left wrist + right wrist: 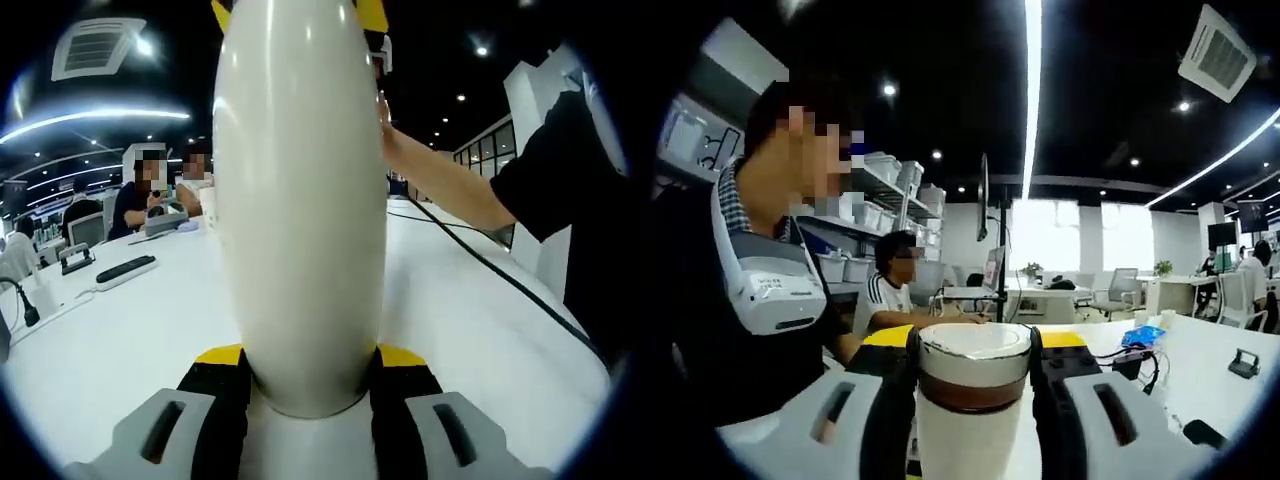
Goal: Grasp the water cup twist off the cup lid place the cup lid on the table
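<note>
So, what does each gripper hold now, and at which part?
The left gripper clamps the white cup at its lower body. The right gripper clamps the same cup at its lid.

Left gripper (305,385): black jaws, yellow tips, grey slotted housings, right gripper (972,375): same black, yellow and grey build, person's black short sleeve (560,170), white neck-worn device (775,285)

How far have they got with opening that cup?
Done: the left gripper holds the water cup by its white body, off the white table. In hand: the right gripper has its jaws either side of the cup lid. Left: the lid sits on the cup, so twisting it off and placing it on the table remain.
</note>
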Demonstrator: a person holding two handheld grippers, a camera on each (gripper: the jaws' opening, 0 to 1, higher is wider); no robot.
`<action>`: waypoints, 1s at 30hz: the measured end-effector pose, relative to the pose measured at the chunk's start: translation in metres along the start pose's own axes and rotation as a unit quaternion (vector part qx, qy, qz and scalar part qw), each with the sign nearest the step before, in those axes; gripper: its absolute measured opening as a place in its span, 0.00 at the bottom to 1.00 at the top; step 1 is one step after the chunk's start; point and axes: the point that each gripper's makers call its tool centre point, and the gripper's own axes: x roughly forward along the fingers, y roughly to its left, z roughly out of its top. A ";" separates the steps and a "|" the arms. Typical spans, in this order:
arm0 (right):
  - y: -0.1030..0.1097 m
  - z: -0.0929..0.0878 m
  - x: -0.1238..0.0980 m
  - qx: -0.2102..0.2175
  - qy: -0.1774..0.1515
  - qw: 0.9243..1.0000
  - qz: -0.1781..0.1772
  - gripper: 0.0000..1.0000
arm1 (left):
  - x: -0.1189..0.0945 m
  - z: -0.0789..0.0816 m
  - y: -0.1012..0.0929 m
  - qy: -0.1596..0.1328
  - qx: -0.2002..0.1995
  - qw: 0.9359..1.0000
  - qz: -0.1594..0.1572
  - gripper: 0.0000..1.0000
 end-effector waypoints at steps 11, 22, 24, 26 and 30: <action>-0.004 0.002 -0.001 0.029 -0.014 0.998 -0.058 0.49 | 0.000 0.000 -0.001 0.000 0.000 1.000 -0.001 0.48; 0.001 0.009 0.001 -0.021 -0.017 0.974 -0.226 0.62 | 0.001 0.000 -0.002 0.000 0.002 1.000 0.000 0.48; -0.004 0.005 0.000 -0.032 0.003 0.969 -0.243 0.58 | 0.001 0.000 -0.002 0.000 0.001 1.000 0.000 0.48; -0.009 0.001 0.000 -0.046 0.016 0.968 -0.248 0.52 | 0.001 0.000 -0.002 0.001 0.001 1.000 0.000 0.48; -0.012 0.001 0.000 -0.037 0.017 0.971 -0.234 0.49 | 0.001 0.000 -0.001 0.001 0.000 1.000 0.001 0.48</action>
